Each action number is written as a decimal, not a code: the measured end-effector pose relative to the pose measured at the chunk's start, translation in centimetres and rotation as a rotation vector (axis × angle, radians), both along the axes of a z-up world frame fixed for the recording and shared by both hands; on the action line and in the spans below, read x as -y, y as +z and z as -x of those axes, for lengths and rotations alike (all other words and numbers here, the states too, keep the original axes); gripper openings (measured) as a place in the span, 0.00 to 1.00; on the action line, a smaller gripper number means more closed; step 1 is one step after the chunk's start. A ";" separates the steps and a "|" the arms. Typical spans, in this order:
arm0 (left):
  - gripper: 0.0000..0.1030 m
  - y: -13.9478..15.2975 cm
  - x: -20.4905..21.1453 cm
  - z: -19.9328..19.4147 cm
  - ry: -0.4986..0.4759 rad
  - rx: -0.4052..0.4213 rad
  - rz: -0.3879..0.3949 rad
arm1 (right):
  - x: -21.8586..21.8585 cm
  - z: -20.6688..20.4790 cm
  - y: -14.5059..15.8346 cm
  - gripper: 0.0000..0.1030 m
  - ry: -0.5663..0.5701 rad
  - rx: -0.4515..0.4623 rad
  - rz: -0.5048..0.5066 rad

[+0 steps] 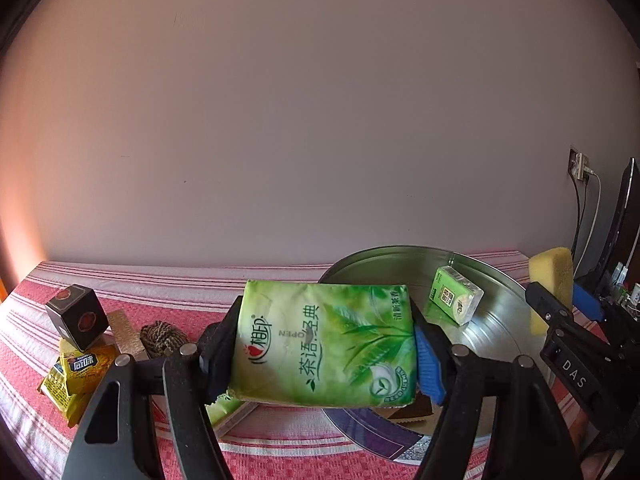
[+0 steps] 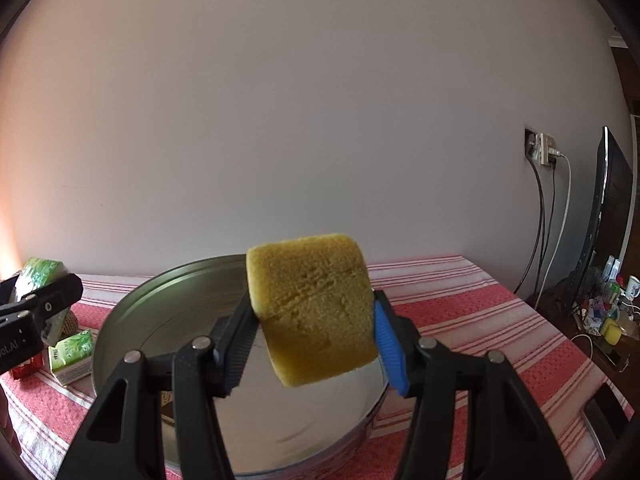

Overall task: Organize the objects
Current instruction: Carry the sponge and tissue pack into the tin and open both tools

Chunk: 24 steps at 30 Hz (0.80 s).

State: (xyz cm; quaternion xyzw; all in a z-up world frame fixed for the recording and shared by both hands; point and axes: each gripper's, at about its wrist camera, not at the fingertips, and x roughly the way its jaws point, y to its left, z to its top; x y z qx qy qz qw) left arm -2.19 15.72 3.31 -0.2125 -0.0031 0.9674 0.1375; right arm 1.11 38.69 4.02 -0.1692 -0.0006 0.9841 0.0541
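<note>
Tissue pack clamped in left tool, centre frame, beside pan; sponge clamped in right tool over pan. Small pack already inside; box, sachets left.

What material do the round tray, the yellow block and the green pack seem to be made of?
Round tray: likely metal, silvery, reflective, with fine circular lines. Yellow block: seemingly foam sponge, matte, porous. Green pack: apparently thin glossy plastic film, wrinkled, dented between the fingers.
</note>
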 end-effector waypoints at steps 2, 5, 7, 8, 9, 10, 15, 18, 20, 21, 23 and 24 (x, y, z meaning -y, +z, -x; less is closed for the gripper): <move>0.72 -0.2 -1.0 0.4 -0.014 0.006 0.002 | -0.8 0.6 0.0 0.55 -0.019 0.013 -0.005; 0.72 -0.5 -2.6 0.9 -0.036 0.010 0.009 | -2.0 1.4 -0.2 0.55 -0.041 0.044 0.004; 0.72 -0.7 -3.6 1.3 -0.049 0.009 0.014 | -2.8 1.8 -0.3 0.55 -0.045 0.063 0.031; 0.72 -0.8 -4.1 1.4 -0.055 0.009 0.016 | -3.2 1.9 -0.2 0.55 -0.048 0.070 0.042; 0.72 -0.9 -4.6 1.6 -0.059 0.009 0.017 | -3.4 2.1 -0.2 0.55 -0.050 0.075 0.049; 0.72 -1.0 -5.0 1.8 -0.063 0.011 0.020 | -3.6 2.2 -0.2 0.55 -0.052 0.080 0.055; 0.72 -1.9 -6.8 3.0 -0.073 0.032 0.045 | -4.1 2.9 -0.3 0.55 -0.050 0.103 0.066; 0.72 -2.5 -7.3 3.5 -0.073 0.048 0.063 | -3.7 3.0 -0.3 0.55 -0.047 0.108 0.050; 0.72 -2.9 -7.4 3.7 -0.069 0.054 0.076 | -3.6 3.1 -0.4 0.55 -0.046 0.111 0.045; 0.72 -3.0 -7.5 3.9 -0.065 0.057 0.079 | -3.7 3.2 -0.4 0.55 -0.046 0.110 0.045; 0.72 -3.2 -7.6 4.3 -0.062 0.064 0.079 | -3.6 3.1 -0.4 0.55 -0.045 0.107 0.045; 0.72 -3.3 -7.6 4.5 -0.061 0.065 0.082 | -3.6 3.0 -0.4 0.55 -0.045 0.107 0.045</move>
